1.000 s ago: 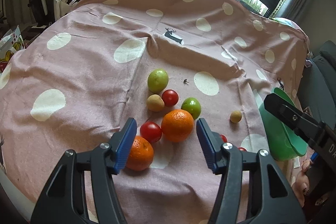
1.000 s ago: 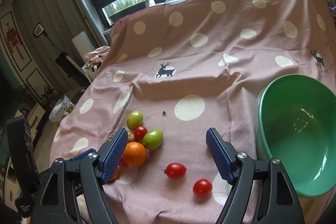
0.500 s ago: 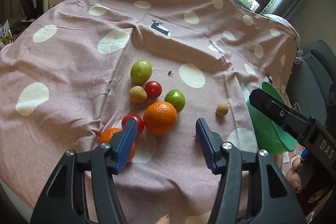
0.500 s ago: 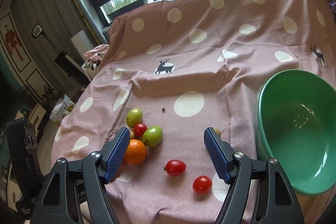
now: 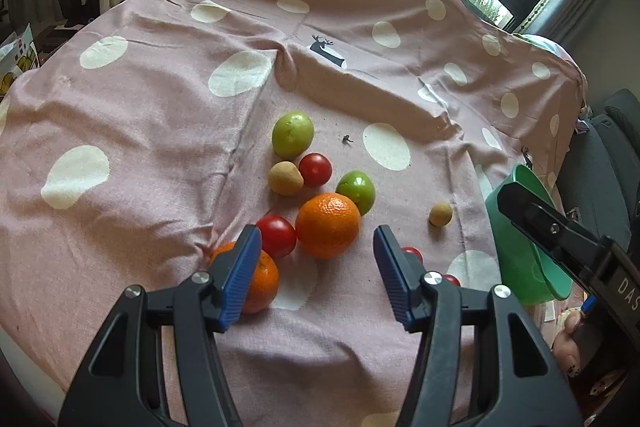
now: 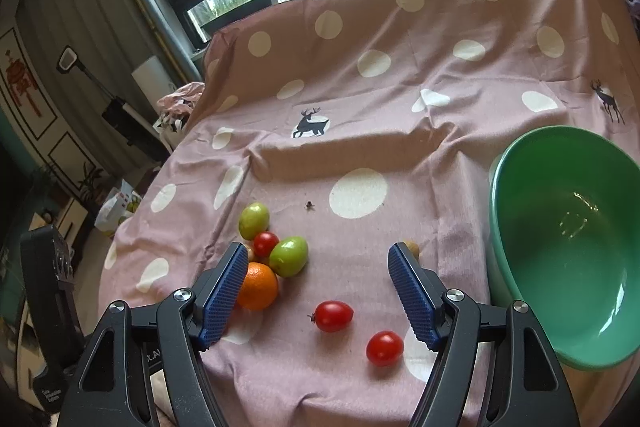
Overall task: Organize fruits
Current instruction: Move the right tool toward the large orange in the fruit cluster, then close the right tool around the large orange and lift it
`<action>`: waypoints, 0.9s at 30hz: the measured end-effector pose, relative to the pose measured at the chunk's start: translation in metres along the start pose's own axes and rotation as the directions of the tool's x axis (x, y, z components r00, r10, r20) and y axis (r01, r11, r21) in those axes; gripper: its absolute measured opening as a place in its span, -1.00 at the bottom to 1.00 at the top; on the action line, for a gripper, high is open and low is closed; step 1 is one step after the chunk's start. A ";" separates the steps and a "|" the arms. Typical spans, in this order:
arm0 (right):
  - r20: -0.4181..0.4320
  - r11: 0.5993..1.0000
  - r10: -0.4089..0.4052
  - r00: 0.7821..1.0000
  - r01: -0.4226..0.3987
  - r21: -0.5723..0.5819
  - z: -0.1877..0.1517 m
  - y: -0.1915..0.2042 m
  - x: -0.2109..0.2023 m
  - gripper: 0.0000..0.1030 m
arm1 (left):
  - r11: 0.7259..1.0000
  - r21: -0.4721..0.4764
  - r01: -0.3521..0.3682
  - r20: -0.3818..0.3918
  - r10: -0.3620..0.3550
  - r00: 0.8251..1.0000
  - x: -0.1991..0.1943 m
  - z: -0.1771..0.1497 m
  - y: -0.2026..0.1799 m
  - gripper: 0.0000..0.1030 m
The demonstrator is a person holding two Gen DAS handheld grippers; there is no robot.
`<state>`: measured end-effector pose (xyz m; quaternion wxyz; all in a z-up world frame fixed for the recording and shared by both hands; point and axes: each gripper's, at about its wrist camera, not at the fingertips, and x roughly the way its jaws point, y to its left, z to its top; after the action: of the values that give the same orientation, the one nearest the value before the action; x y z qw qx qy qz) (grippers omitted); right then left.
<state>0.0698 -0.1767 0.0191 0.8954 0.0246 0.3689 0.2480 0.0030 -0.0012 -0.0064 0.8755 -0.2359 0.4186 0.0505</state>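
Observation:
Fruits lie in a cluster on the pink dotted cloth: a large orange, a second orange partly behind my left finger, two green fruits, red tomatoes and two small tan fruits. My left gripper is open and empty, just short of the large orange. My right gripper is open and empty above two red tomatoes. An empty green bowl sits to the right.
The cloth rises over a backrest at the far side, with windows behind. The bowl stands at the table's right edge, partly behind the right gripper's body. Clutter and a chair stand off the left side.
The left gripper pulled back and then came closer to the large orange again. The right gripper shifted slightly nearer to the table. Both stayed open; no fruit moved.

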 end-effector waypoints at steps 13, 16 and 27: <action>-0.089 0.998 -0.008 0.996 0.013 0.057 0.002 -0.008 -0.001 0.44 | 0.997 0.028 0.069 -0.041 -0.068 0.997 0.002 -0.002 -0.007 0.10; -0.102 0.997 0.012 0.995 -0.003 0.080 0.003 -0.013 -0.001 0.44 | 0.998 0.044 0.043 -0.032 -0.042 0.999 0.002 -0.002 -0.008 0.10; -0.162 0.987 0.072 0.984 -0.048 0.150 0.002 -0.026 0.010 0.06 | 0.995 0.094 0.027 -0.051 -0.022 0.998 0.008 -0.003 -0.011 0.08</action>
<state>0.0882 -0.1949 0.0084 0.8494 0.0804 0.4587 0.2484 0.0088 -0.0131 -0.0103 0.8755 -0.2004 0.4395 0.0139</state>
